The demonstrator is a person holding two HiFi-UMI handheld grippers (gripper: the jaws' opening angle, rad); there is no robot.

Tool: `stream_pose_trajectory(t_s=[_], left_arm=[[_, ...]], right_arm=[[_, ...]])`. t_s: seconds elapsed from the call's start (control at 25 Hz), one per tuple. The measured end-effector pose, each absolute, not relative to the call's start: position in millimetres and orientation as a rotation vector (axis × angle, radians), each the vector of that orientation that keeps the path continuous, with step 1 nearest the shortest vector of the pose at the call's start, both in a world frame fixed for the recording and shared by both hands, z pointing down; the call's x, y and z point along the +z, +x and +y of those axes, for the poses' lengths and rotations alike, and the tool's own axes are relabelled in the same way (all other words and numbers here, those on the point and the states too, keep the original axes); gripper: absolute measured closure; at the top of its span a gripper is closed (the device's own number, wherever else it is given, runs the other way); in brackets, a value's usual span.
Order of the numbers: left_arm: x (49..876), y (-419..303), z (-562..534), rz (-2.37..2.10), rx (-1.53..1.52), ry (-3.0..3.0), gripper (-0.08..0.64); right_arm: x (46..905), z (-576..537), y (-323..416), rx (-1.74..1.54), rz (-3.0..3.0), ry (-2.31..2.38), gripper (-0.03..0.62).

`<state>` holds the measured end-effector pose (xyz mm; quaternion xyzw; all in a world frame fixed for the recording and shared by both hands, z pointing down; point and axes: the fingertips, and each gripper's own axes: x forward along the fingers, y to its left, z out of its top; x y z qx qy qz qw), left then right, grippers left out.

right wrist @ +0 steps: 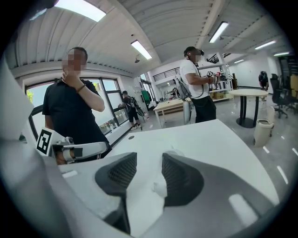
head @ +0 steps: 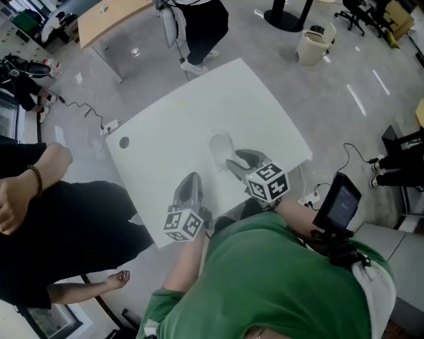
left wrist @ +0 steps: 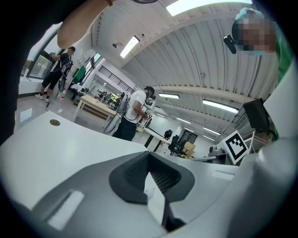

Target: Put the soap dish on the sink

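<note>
A pale, translucent soap dish point(head: 222, 149) lies on the white table point(head: 199, 106). My right gripper point(head: 237, 159) hovers just right of it, pointing down at the tabletop. In the right gripper view this gripper point(right wrist: 149, 160) is open, and bits of the white soap dish point(right wrist: 159, 189) show in the gap and past the right finger, with no pad pressing on it. My left gripper point(head: 192, 180) is nearer the table's front edge, apart from the dish. Its dark pads meet at the tips in the left gripper view point(left wrist: 149, 158), with nothing held.
A person in black point(head: 40, 212) stands close to the table's left side. Another person point(head: 199, 26) stands beyond the far corner. The table has a round cable hole point(head: 124, 142) near its left corner. On the floor are a wooden desk point(head: 109, 16), a bin point(head: 315, 43) and cables.
</note>
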<state>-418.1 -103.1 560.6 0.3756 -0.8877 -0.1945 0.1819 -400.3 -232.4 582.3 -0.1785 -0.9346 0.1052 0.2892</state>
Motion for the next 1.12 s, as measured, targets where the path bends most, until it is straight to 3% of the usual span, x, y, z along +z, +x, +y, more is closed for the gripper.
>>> stream_pose_trajectory(t_s=[0.24,0.68,1.12], left_arm=[[553.2,-385.8,-105.4,-2.489,-0.566,1.124,0.56],[531.4,-345.6,-100.8,-2.592,-0.561,1.074,0.56],[517.2,-259.3,-154.4,-2.628,-0.515,1.071,0.56]], right_arm=[[562.6,-218.3,-358.6,0.248,-2.534,-0.512,0.455],[537.0,-204.5,-327.0,0.217,-2.599,-0.662,0.581],[517.7,-244.6,-246.5,0.238,-2.635,-0.76,0.589]])
